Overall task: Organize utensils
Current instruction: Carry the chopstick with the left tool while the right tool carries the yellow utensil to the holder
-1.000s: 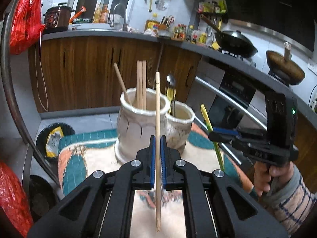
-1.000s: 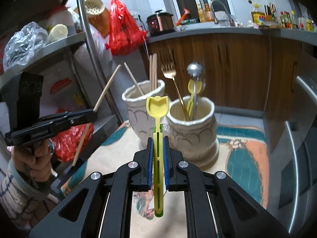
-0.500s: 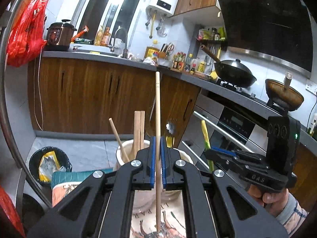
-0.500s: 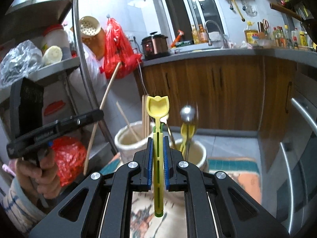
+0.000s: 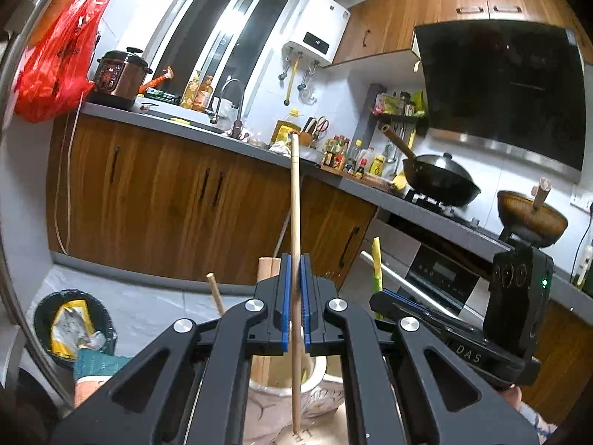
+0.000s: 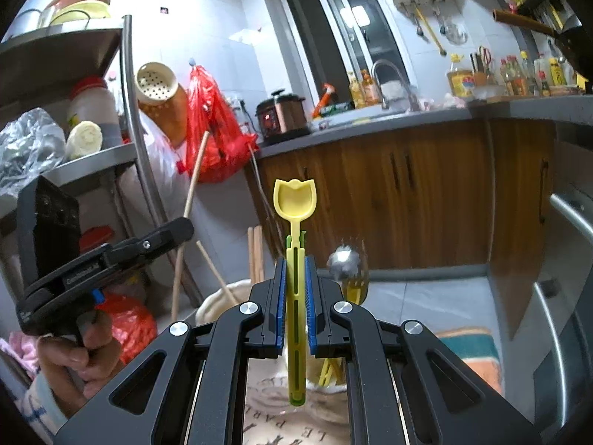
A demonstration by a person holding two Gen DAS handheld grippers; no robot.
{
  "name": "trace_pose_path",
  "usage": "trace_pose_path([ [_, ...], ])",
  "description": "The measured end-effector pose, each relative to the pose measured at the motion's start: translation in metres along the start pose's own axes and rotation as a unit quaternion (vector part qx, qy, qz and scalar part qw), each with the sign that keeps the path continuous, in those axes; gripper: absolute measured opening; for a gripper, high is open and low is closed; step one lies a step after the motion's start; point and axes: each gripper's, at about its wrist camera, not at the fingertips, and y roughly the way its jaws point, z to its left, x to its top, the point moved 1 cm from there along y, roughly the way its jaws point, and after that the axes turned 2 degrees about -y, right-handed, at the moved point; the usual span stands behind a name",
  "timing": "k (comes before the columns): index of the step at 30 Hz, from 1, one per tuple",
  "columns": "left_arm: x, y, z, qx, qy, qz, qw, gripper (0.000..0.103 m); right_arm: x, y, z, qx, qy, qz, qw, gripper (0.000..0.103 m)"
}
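A red plastic bag (image 5: 55, 55) is being hung at ten o'clock in the left wrist view, beside a pressure cooker (image 5: 120, 74) that is being kept on the grey table (image 5: 166, 124). A black wok (image 5: 439, 183) is being held on the stove at three o'clock, with a brown pan (image 5: 532, 218) just beyond it. A white water heater (image 5: 317, 35) is being carried on the wall at twelve o'clock. A bin (image 5: 70, 324) is being left on the floor at eight o'clock. In the right wrist view, a metal shelf rack (image 6: 92, 89) is being loaded with jars at ten o'clock, and a perforated holder (image 6: 159, 91) is being hung near it.
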Motion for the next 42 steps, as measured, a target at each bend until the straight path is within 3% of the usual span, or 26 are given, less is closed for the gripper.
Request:
trace_pose_path([
  [9,0.000,0.019,-0.003,-0.011,-0.009,-0.033,0.9993,0.004,0.003,0.008,-0.014,-0.009,0.009,-0.023,1.000,0.010],
  [17,0.003,0.026,0.004,0.012,-0.009,-0.065,0.9978,0.004,-0.009,0.025,-0.016,-0.026,-0.003,-0.011,1.000,0.010],
  [21,-0.007,0.029,0.008,0.031,0.005,-0.056,0.9979,0.004,-0.015,0.028,-0.014,-0.029,-0.010,-0.003,1.000,0.010],
  [34,-0.049,0.025,-0.007,0.044,0.056,-0.004,0.9975,0.005,-0.031,0.023,-0.005,-0.051,-0.042,0.033,0.997,0.010],
  [42,-0.053,0.013,-0.006,0.069,0.062,0.012,0.9956,0.005,-0.040,0.027,-0.004,-0.071,-0.052,0.072,0.994,0.010],
])
